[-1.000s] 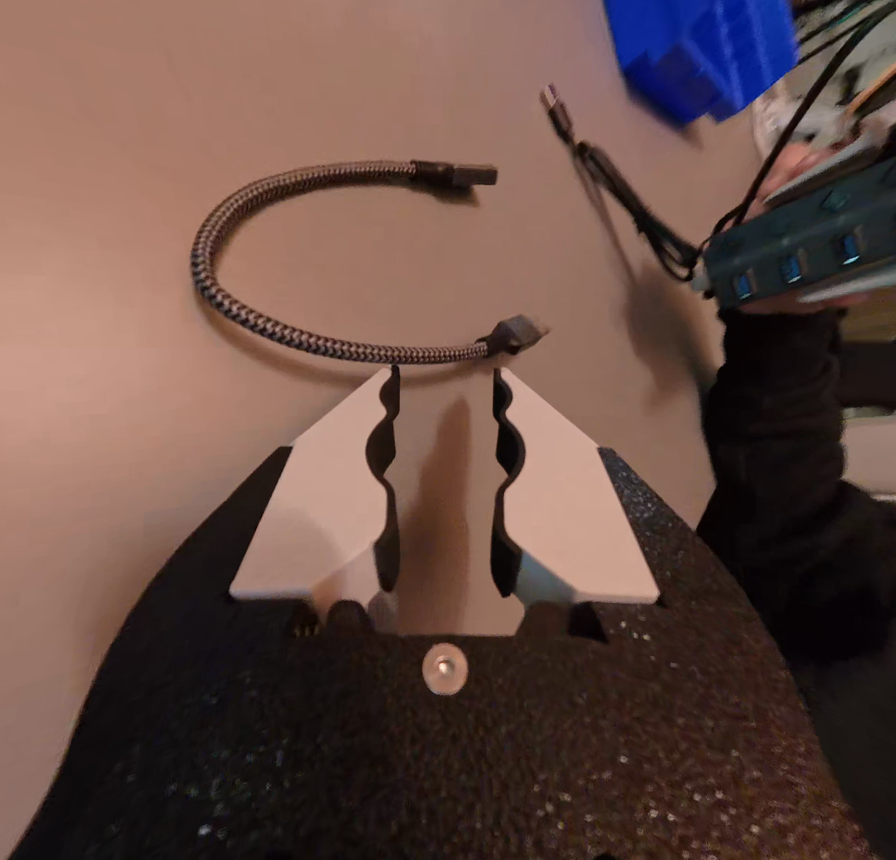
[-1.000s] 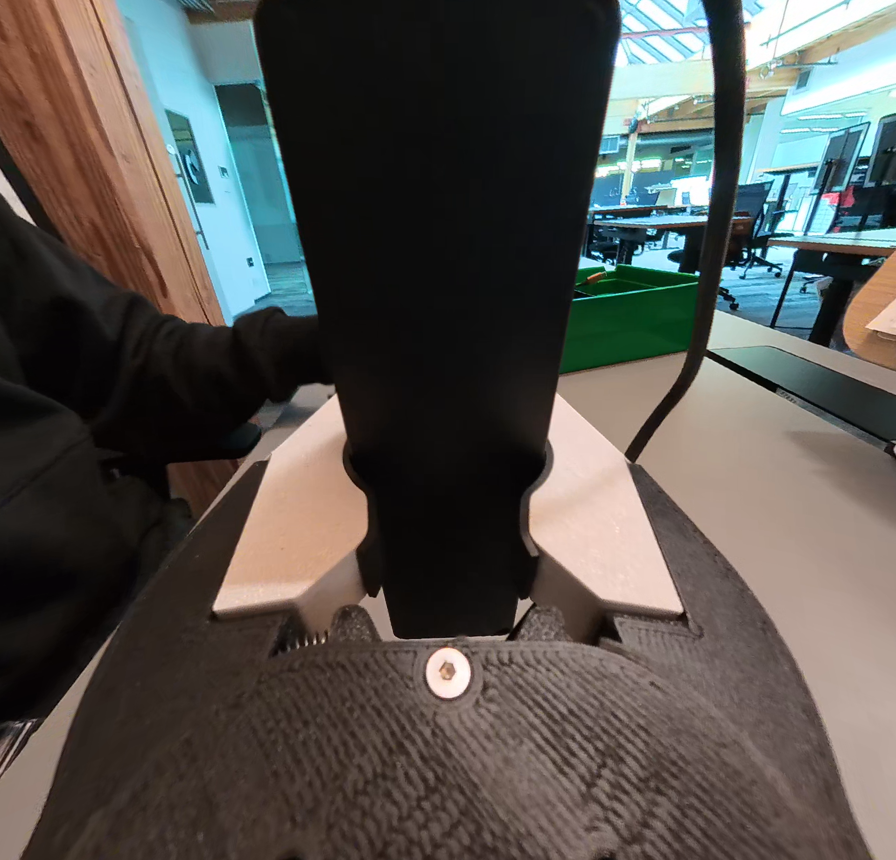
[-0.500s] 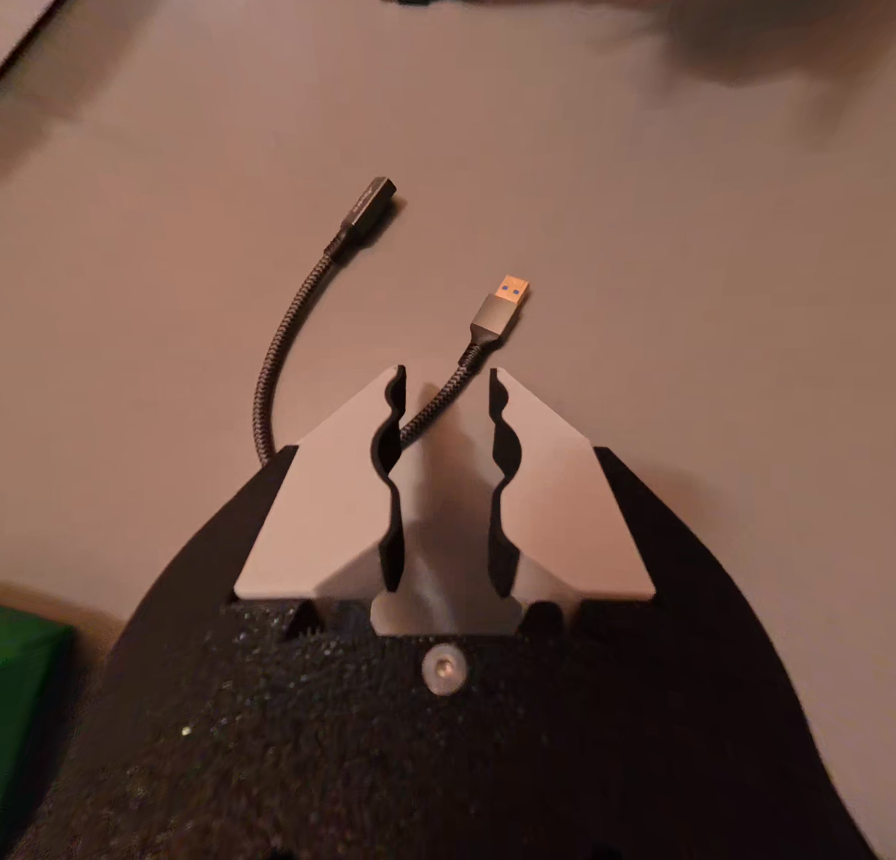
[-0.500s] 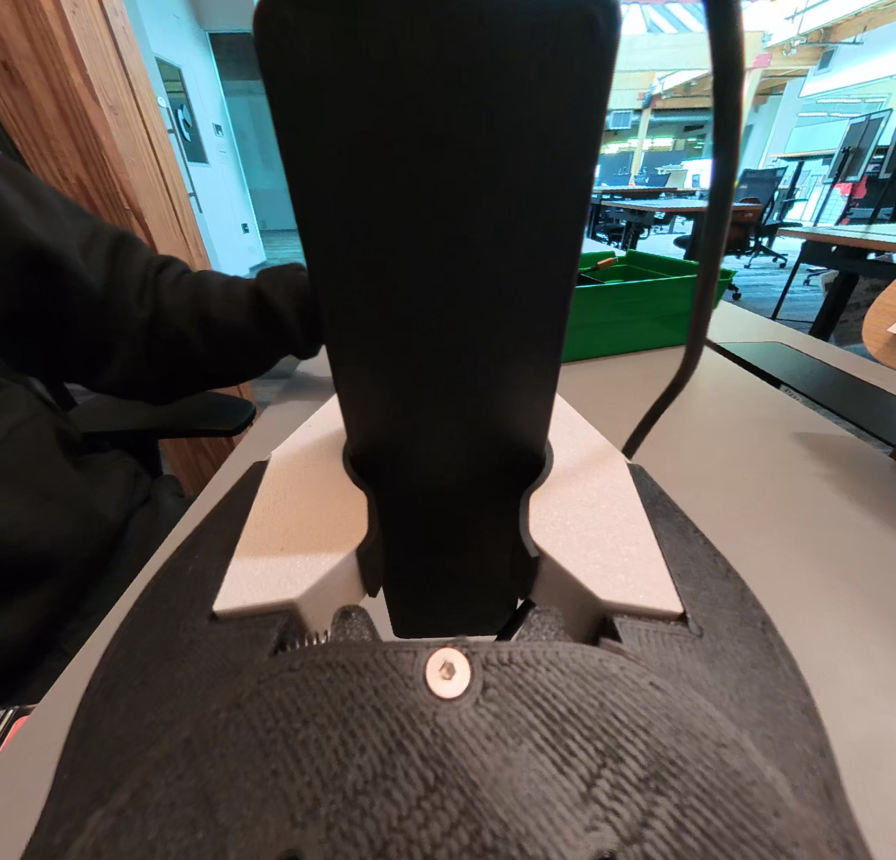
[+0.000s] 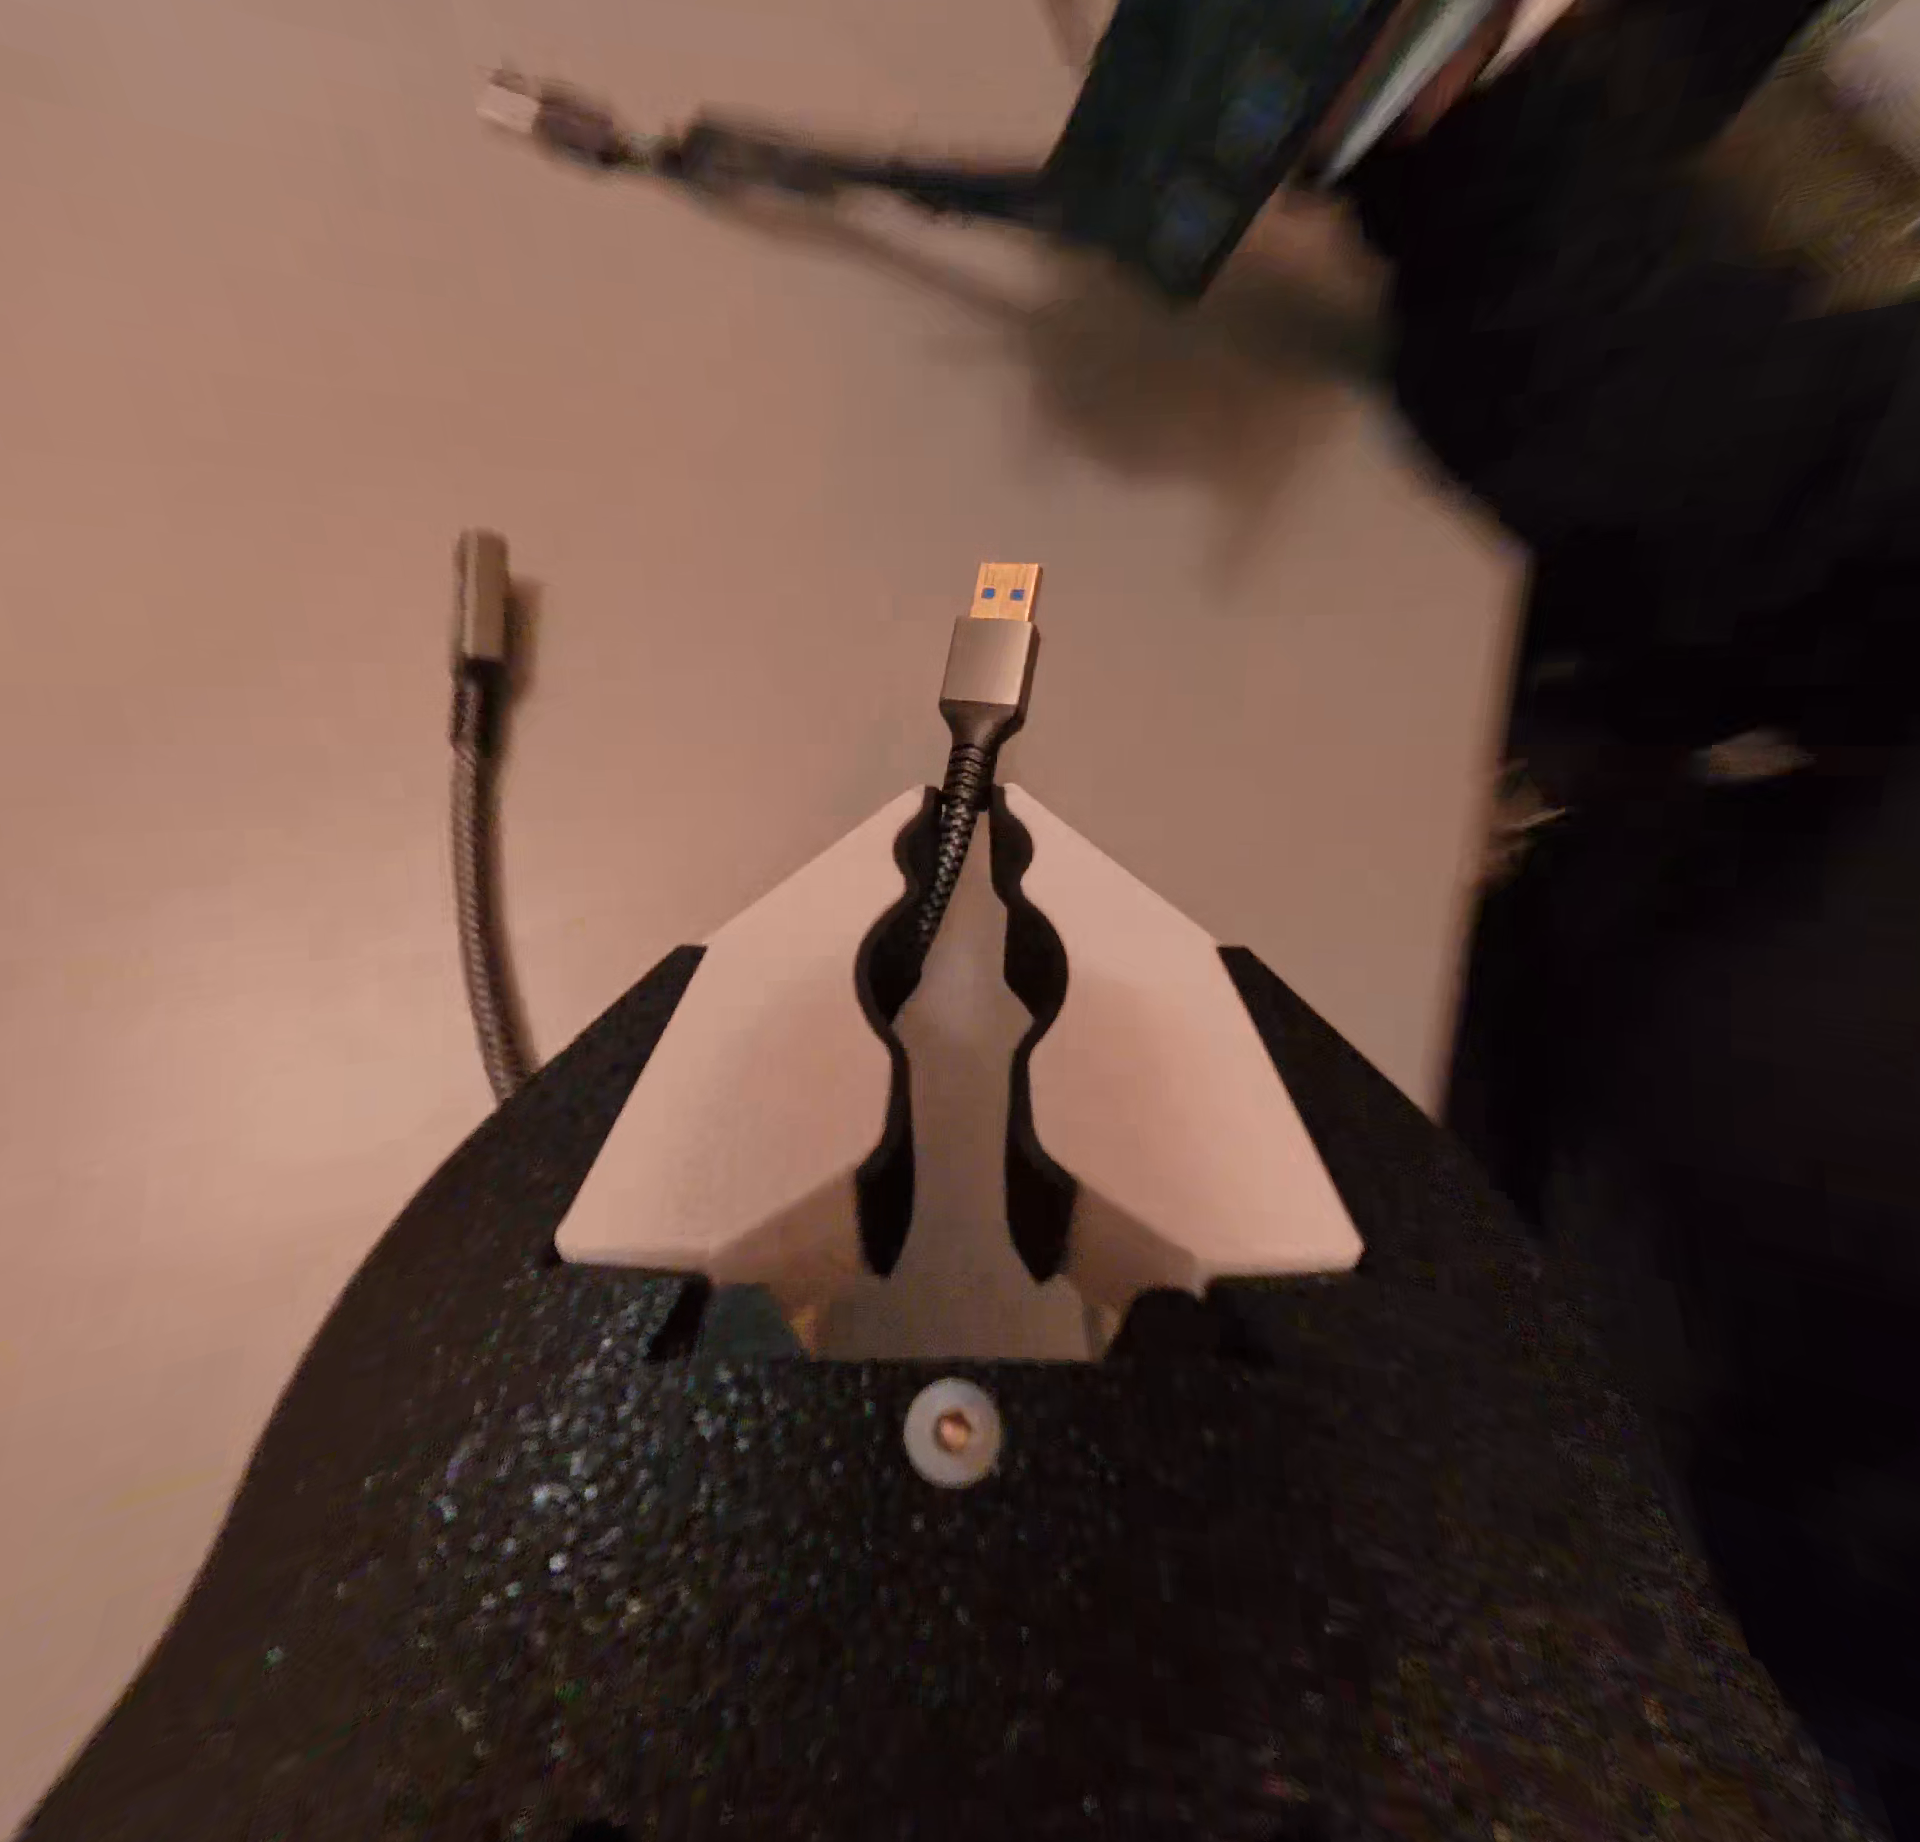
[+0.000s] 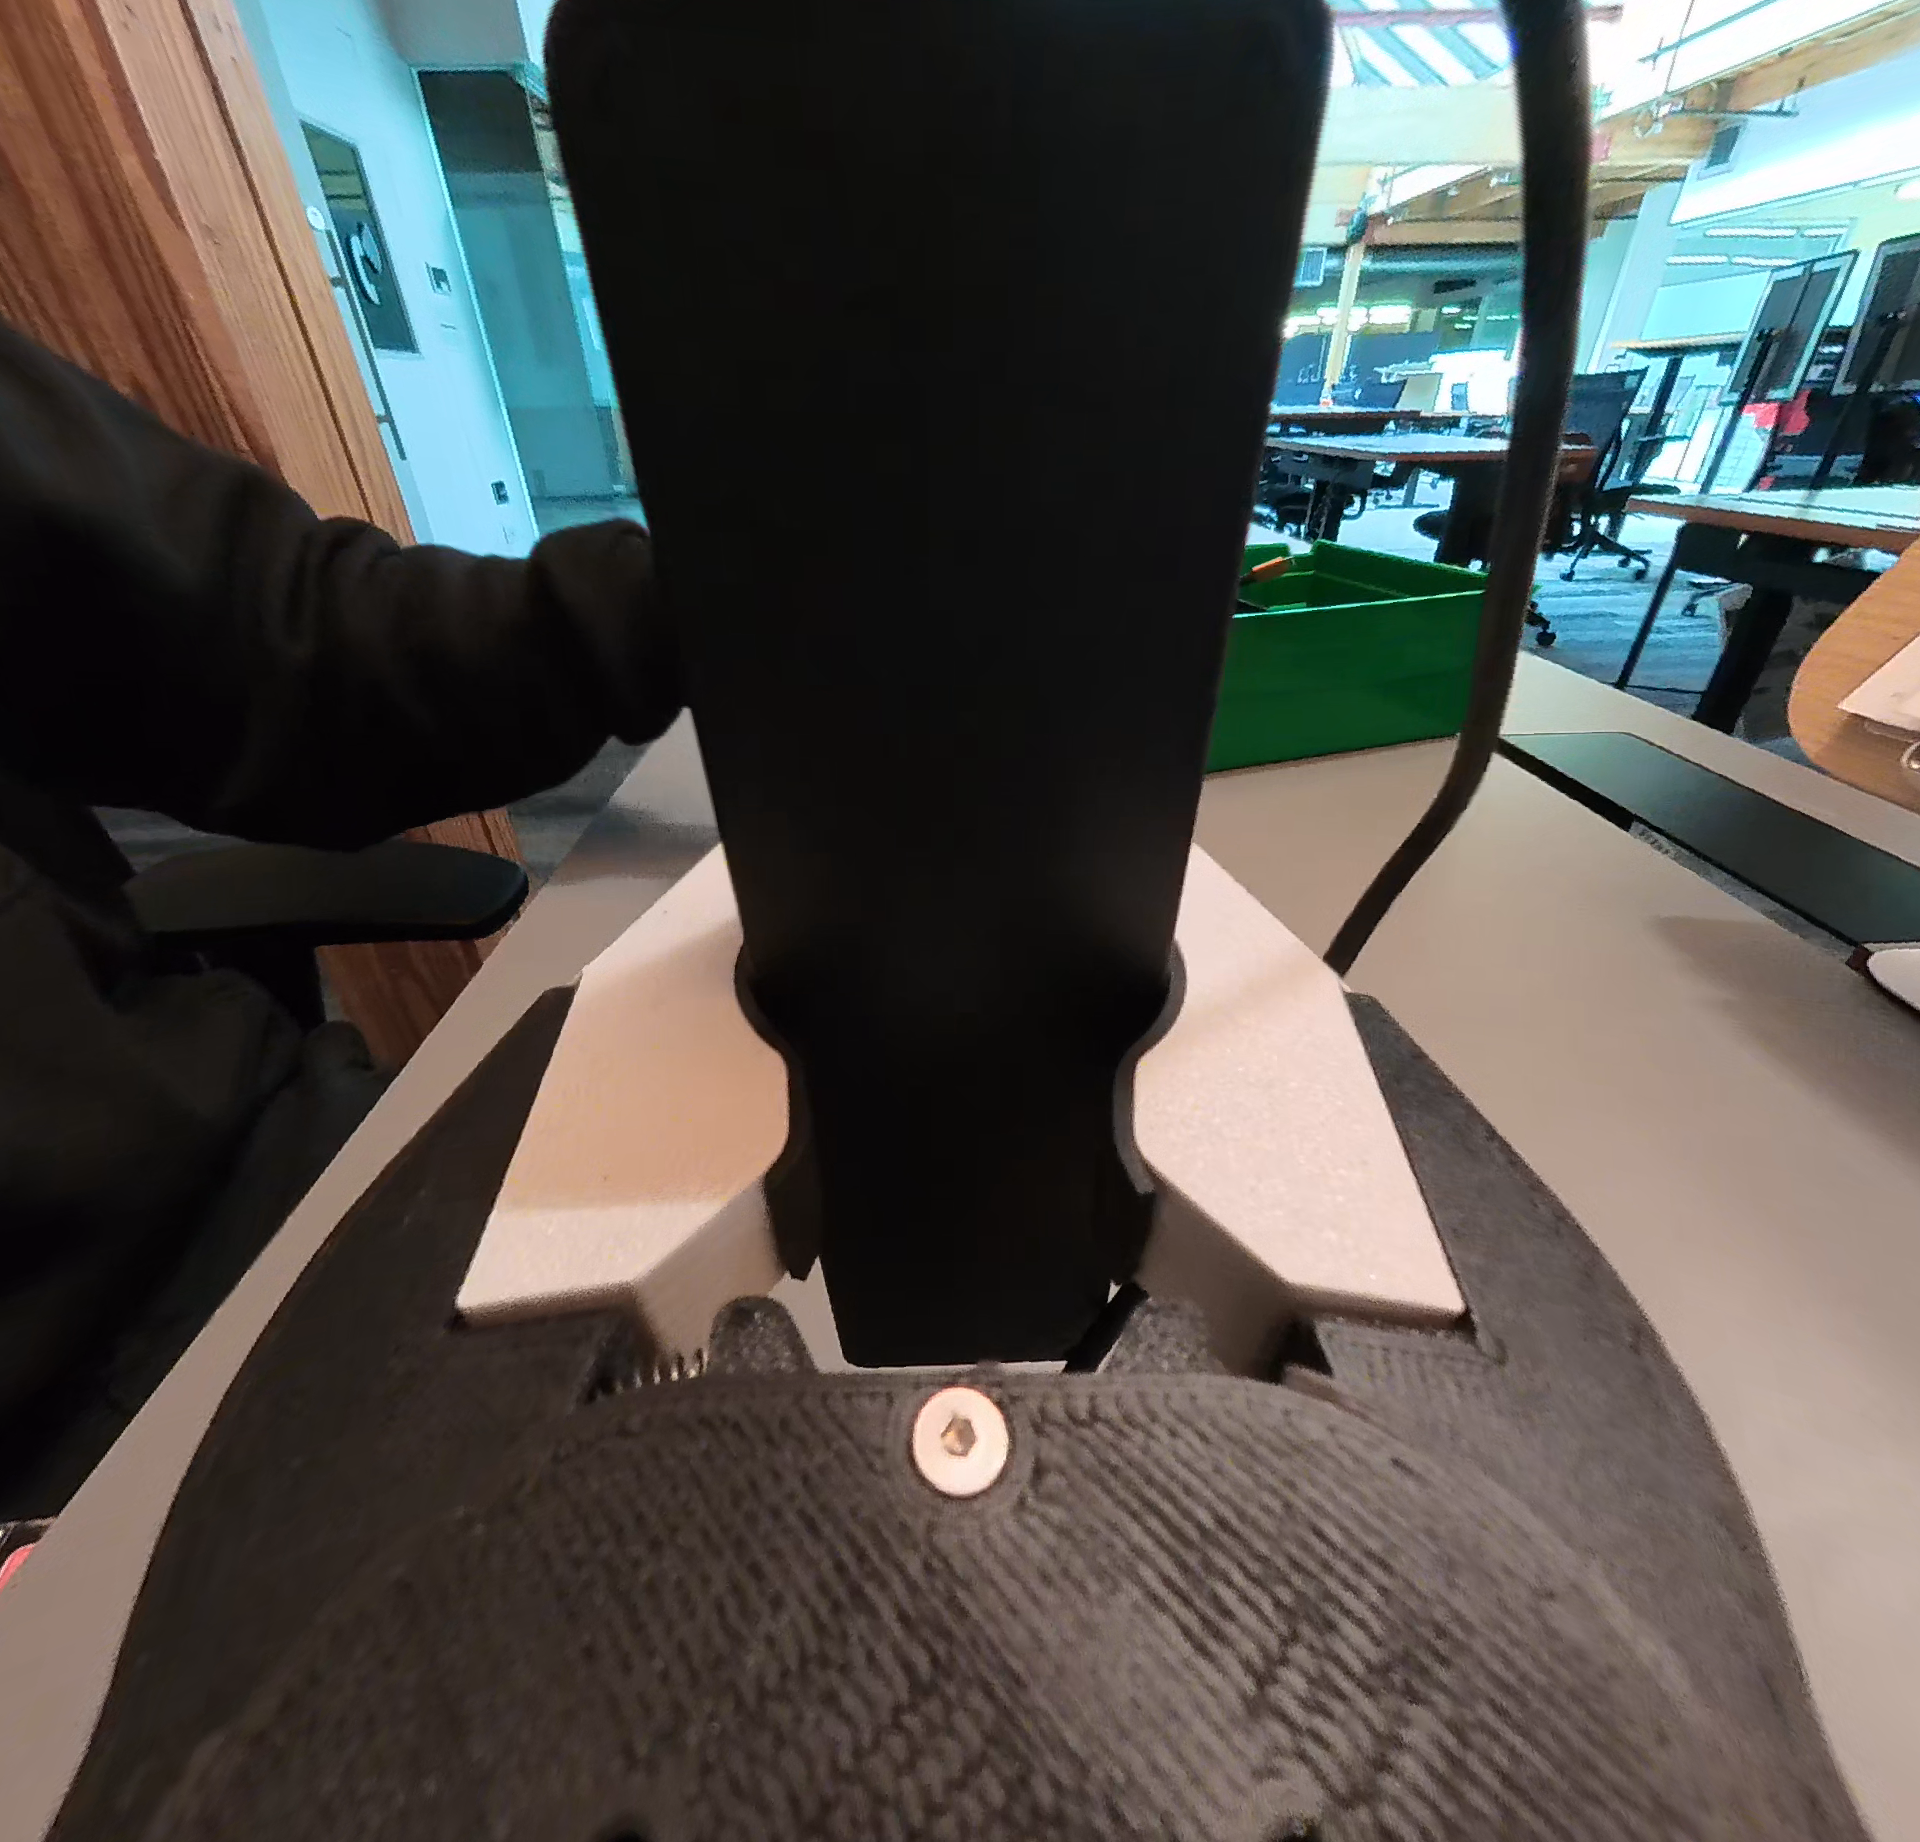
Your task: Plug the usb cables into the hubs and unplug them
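The left gripper [image 5: 963, 805] had its jaws pinched on a short grey braided USB cable [image 5: 961, 857], plug pointing forward above the matte beige desk [image 5: 312, 338]. The right gripper [image 6: 961, 971] clamped a flat black USB hub [image 6: 935, 545] upright. Beyond stood a green plastic bin [image 6: 1340, 670], then an open office with desks and chairs.

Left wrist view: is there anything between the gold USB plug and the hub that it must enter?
Nothing visible. Only bare table lies between the plug, gripped at its braided cable, and the blurred hub above-right.
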